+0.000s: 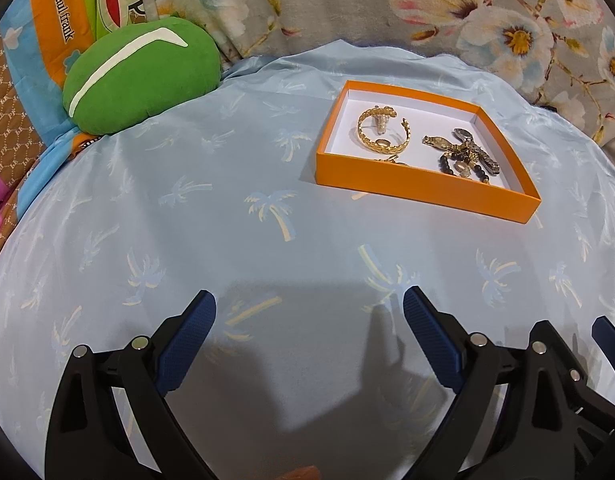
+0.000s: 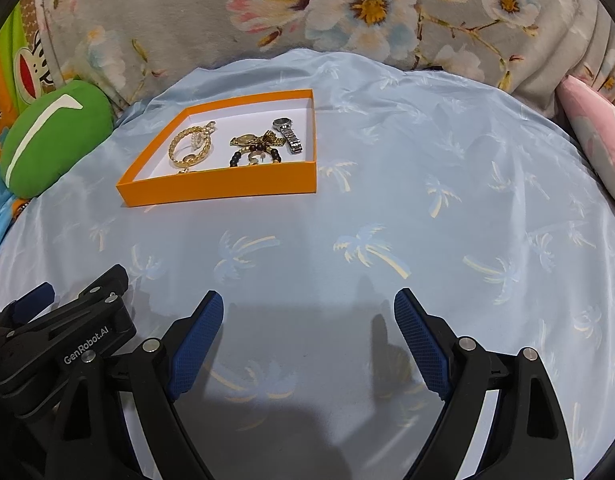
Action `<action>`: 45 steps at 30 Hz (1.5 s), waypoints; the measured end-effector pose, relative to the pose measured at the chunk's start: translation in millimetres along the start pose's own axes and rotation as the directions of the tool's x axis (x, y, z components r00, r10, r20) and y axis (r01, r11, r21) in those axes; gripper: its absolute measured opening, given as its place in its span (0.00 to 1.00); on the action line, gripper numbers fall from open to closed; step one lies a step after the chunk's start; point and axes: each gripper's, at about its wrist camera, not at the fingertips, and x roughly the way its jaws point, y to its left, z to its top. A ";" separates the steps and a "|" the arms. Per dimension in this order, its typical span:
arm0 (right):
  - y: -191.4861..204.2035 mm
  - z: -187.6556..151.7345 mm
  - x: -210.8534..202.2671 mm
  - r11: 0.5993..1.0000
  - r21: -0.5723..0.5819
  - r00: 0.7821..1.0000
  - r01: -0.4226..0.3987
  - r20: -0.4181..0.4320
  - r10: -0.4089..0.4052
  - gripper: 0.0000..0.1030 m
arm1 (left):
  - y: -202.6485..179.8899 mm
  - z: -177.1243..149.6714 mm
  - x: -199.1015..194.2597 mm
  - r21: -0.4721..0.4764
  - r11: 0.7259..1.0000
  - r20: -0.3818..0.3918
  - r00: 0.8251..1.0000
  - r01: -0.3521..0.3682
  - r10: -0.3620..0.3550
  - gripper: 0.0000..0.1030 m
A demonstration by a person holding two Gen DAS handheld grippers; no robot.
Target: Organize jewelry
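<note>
An orange box (image 1: pixel 419 187) with a white inside lies on the light blue palm-print cloth; it also shows in the right wrist view (image 2: pixel 223 190). In it lie a gold bracelet (image 1: pixel 381 130) (image 2: pixel 189 146), a gold watch (image 1: pixel 437 141) (image 2: pixel 247 140), a silver watch (image 2: pixel 289 134) and a black bead bracelet (image 1: pixel 465 166) (image 2: pixel 253 156). My left gripper (image 1: pixel 309 308) is open and empty, well short of the box. My right gripper (image 2: pixel 307 304) is open and empty, to the right of the left one (image 2: pixel 73 316).
A green cushion (image 1: pixel 141 74) (image 2: pixel 53 138) sits at the left of the cloth. A flowered grey blanket (image 1: pixel 447 8) runs along the back. A pink pillow (image 2: pixel 595 136) lies at the right edge. An orange and blue printed sheet (image 1: pixel 39 28) is at far left.
</note>
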 end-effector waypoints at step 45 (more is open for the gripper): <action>-1.6 1.3 -0.1 1.000 -0.003 1.000 0.006 0.008 -0.006 0.83 | 0.0 0.0 -6.7 0.003 0.999 0.042 0.999 -0.034 0.034 0.90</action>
